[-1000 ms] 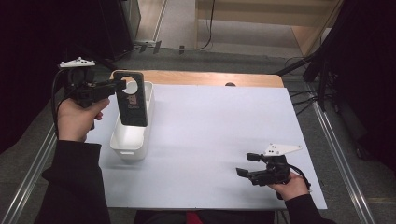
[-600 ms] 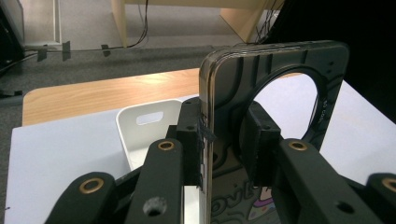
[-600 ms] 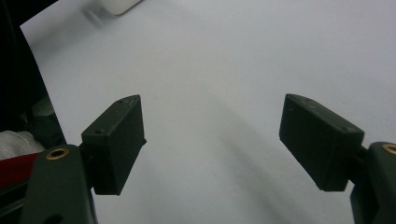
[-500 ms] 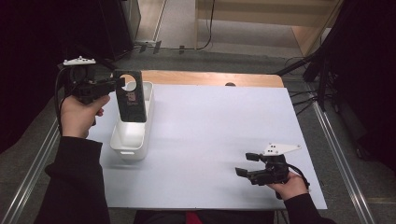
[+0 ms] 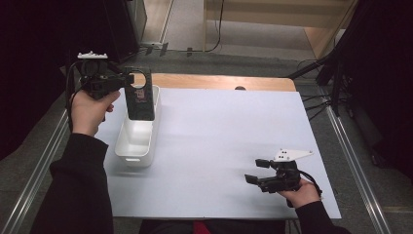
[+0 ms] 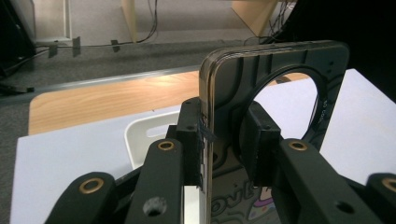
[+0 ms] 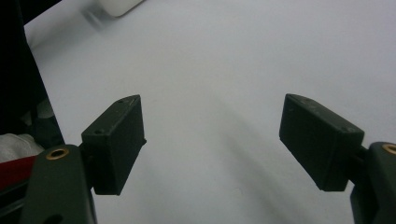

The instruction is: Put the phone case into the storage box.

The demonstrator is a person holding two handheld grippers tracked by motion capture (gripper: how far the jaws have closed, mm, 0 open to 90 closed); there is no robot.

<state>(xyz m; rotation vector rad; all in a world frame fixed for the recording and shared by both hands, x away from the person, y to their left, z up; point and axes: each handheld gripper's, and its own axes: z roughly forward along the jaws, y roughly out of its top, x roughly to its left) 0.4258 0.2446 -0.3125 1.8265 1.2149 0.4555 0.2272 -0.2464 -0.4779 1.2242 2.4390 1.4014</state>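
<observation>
A glossy black rectangular phone case (image 5: 140, 97) with a round cut-out and rounded corners hangs upright above the far end of a smooth white plastic oblong tray (image 5: 137, 138) near the desk's (image 5: 229, 131) left edge, clamped flat between the left hand-held gripper's (image 5: 127, 79) pads. The right hand-held gripper (image 5: 257, 170), held level near the front right corner, gapes wide and empty.

We see a white sheet (image 5: 224, 146) covering most of the table, w/ a strip of bare wooden tabletop (image 5: 214, 81) at the far edge. Beyond: grey floor (image 5: 185, 24) w/ cables, light wood furniture (image 5: 311, 19) at back right.
</observation>
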